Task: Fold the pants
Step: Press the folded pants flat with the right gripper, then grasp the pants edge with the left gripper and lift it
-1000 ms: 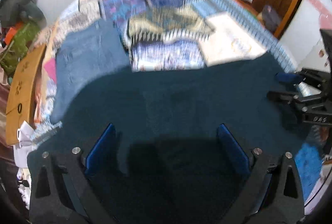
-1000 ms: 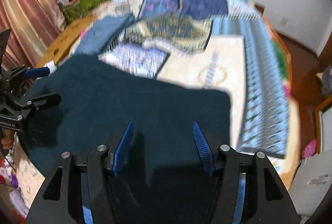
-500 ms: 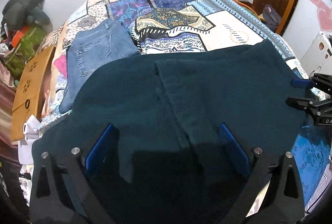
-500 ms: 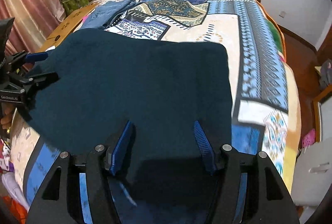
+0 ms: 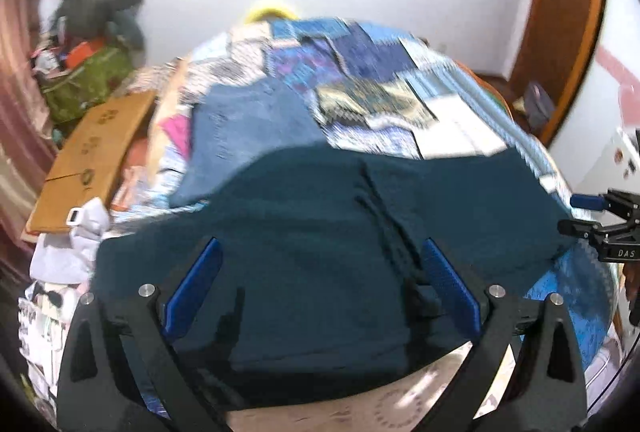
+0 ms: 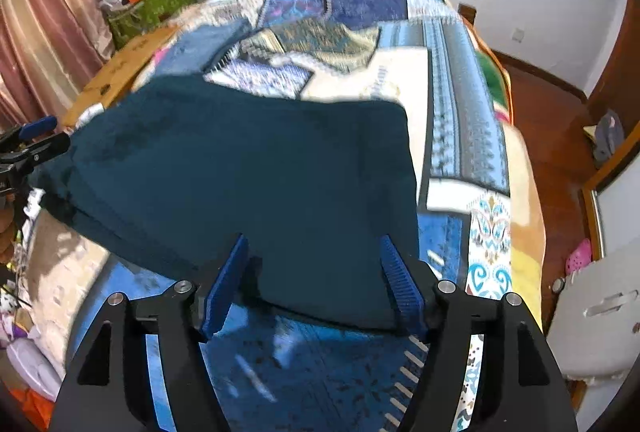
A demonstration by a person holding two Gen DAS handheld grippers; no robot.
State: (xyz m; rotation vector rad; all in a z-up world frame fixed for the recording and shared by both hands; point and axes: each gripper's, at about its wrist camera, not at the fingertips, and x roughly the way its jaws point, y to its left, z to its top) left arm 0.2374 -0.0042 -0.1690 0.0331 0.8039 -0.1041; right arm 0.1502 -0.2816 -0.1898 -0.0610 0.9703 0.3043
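The dark teal pants [image 5: 320,232] lie spread across the near half of the bed, on the patchwork quilt [image 6: 460,80], as a broad, roughly rectangular slab of cloth. In the left wrist view a seam or fold ridge runs from the far edge toward the near right, which suggests one layer of cloth already lies over another — whether this is leg on leg I cannot tell for certain through the blur.

The left gripper [image 5: 320,284] sits at the near left part of the cloth, its blue pads [image 5: 192,288] spread wide with fabric visible between and beneath them; nothing is pinched. The right gripper [image 6: 314,282] is at the near right edge, its jaws likewise spread apart, the hem of the pants lying just between the fingertips but not clamped.

By my judgement the task is in its middle: the garment is laid flat and perhaps halved lengthwise, yet it is still large — at least one cross fold remains, near edge to far edge, then a smoothing. A pair of folded blue jeans [image 5: 248,128] rests beyond on the far left, touching or overlapped by the pants' far edge.
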